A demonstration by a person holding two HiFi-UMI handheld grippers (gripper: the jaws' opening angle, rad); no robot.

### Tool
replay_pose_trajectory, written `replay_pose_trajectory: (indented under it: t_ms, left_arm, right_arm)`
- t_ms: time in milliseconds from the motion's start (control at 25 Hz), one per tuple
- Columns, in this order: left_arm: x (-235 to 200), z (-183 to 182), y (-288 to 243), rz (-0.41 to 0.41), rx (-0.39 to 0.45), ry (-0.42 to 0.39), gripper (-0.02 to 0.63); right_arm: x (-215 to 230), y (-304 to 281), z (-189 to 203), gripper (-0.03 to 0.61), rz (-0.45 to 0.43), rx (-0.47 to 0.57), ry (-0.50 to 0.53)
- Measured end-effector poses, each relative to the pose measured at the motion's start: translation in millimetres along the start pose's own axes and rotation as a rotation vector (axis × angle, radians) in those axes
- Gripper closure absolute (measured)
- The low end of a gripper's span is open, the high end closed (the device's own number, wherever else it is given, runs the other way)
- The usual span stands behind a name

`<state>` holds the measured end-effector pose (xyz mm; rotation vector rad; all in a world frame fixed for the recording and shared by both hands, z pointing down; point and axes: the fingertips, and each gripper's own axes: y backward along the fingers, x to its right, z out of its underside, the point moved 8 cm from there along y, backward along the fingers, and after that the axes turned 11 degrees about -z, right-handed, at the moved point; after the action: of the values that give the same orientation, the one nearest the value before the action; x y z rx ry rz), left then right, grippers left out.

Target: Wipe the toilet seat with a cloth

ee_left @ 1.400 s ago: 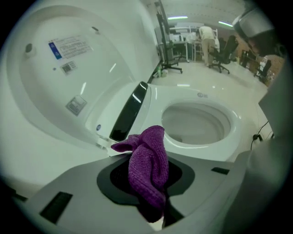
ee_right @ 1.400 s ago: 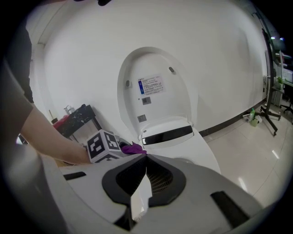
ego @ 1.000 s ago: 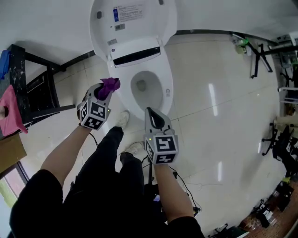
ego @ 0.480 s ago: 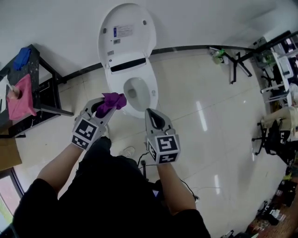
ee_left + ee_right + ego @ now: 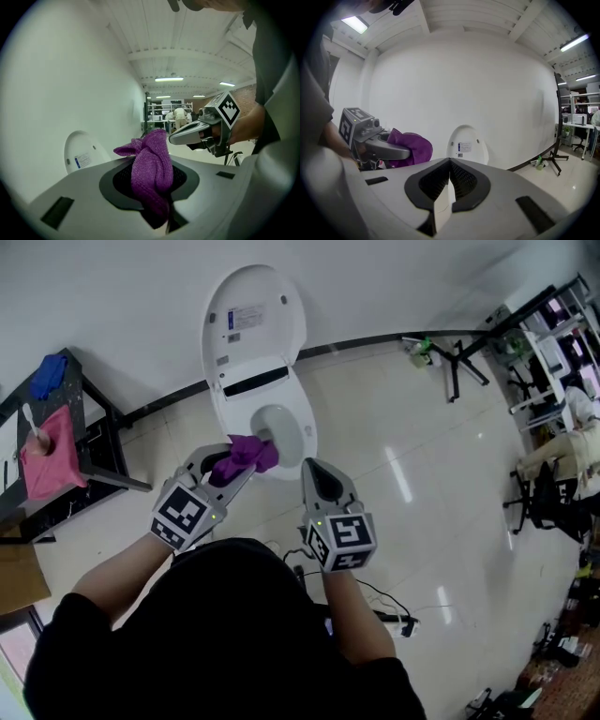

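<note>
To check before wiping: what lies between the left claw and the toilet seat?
Only the purple cloth, held by the left claw, at the toilet seat's front rim; head view.

Pink cloth on black table, tripod by wall

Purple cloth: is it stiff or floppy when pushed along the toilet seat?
Probably floppy: the purple cloth bunches and droops between the left gripper's jaws. Its knitted surface likely drags on the toilet seat rather than slipping.
</note>
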<state>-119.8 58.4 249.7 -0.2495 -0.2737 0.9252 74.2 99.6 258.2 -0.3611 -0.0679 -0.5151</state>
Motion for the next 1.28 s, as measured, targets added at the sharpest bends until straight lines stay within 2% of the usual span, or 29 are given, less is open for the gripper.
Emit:
replay_pose_trajectory:
  t_ms: [320, 1280]
  left_arm:
    - [-22, -4, 8, 0.025, 0.037, 0.040, 0.512]
    - [-16, -4, 25, 0.019, 0.052, 0.083, 0.512]
  right_arm:
    - [-20, -7, -15, 0.565, 0.036, 0.033, 0.007]
    - [-44, 1, -16, 0.566, 0.037, 0.038, 0.031]
